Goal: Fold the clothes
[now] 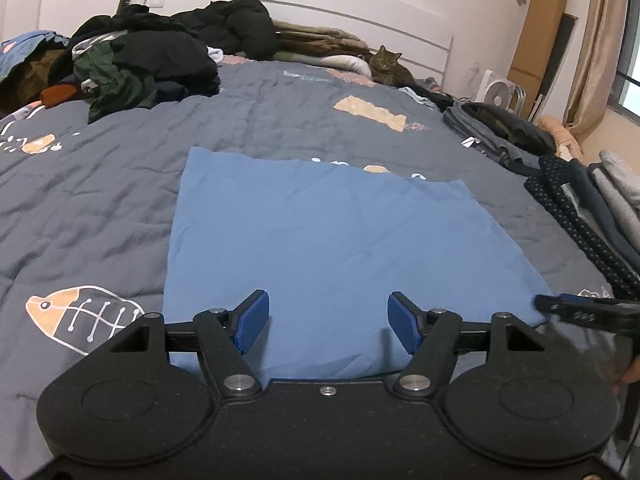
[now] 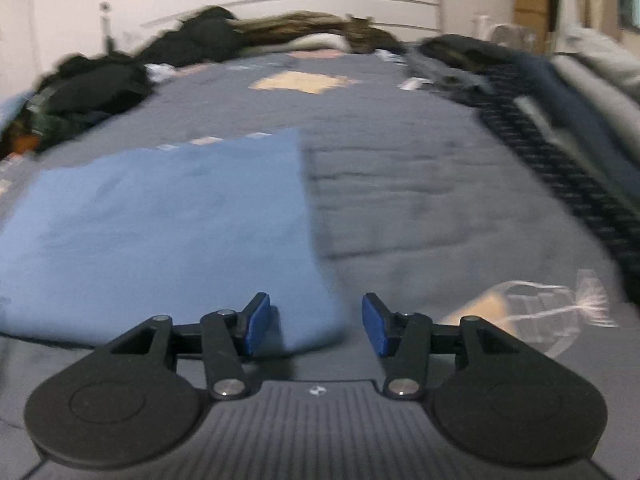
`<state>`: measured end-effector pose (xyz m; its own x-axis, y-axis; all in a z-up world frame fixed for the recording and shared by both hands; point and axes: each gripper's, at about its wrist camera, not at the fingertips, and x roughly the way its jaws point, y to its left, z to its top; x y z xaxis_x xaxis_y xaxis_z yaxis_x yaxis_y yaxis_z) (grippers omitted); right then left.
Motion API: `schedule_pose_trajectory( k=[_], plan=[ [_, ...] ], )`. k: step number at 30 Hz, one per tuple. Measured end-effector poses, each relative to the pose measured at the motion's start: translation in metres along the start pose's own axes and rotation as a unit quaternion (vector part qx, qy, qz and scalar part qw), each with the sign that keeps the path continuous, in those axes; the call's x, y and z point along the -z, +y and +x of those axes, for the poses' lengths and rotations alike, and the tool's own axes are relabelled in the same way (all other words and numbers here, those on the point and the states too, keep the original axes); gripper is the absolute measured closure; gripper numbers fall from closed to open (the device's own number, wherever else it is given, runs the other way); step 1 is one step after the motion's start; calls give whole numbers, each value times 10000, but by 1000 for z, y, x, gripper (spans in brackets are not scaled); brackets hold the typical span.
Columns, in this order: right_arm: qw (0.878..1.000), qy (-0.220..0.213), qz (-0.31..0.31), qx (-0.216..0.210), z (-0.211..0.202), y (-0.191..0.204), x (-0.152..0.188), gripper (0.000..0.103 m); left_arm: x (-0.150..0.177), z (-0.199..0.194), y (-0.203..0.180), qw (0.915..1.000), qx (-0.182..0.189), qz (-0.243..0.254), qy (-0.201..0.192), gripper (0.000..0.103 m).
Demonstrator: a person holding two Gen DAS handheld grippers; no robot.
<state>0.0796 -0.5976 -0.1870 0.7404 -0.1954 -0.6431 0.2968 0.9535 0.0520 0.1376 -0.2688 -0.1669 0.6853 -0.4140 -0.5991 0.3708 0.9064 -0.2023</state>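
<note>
A light blue folded garment (image 1: 328, 240) lies flat on the grey quilted bed cover (image 1: 100, 200). My left gripper (image 1: 328, 322) is open and empty, just above the garment's near edge. My right gripper (image 2: 316, 322) is open and empty over the garment's near right corner (image 2: 316, 328); this view is blurred. The garment (image 2: 160, 232) fills the left half of the right wrist view. The right gripper's tip (image 1: 576, 308) shows at the garment's right corner in the left wrist view.
A heap of dark clothes (image 1: 140, 60) lies at the far left of the bed. A cat (image 1: 386, 65) sits by the headboard. Folded clothes (image 1: 592, 208) are stacked along the right edge. A fan (image 1: 498, 94) and a cardboard roll (image 1: 538, 28) stand beyond.
</note>
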Motion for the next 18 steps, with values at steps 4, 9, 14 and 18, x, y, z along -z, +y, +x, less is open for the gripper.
schedule_pose_trajectory(
  k=[4,9,14,18],
  plan=[
    [9993,-300,226,6,-16,-7,-8,53,1,1,-2,10000,-39,53,-26,38],
    [9918,-734,-67,-1040,-37,25,-12,53,5,3,-7,9999,-48,164,-28,37],
    [9865,-267,-347,-1581,-16,54,-3,53,10,8,-11,9996,-57,272,67,37],
    [9921,156,-247,-1222,3,47,3,53,11,6,-7,9998,-25,156,130,37]
  ],
)
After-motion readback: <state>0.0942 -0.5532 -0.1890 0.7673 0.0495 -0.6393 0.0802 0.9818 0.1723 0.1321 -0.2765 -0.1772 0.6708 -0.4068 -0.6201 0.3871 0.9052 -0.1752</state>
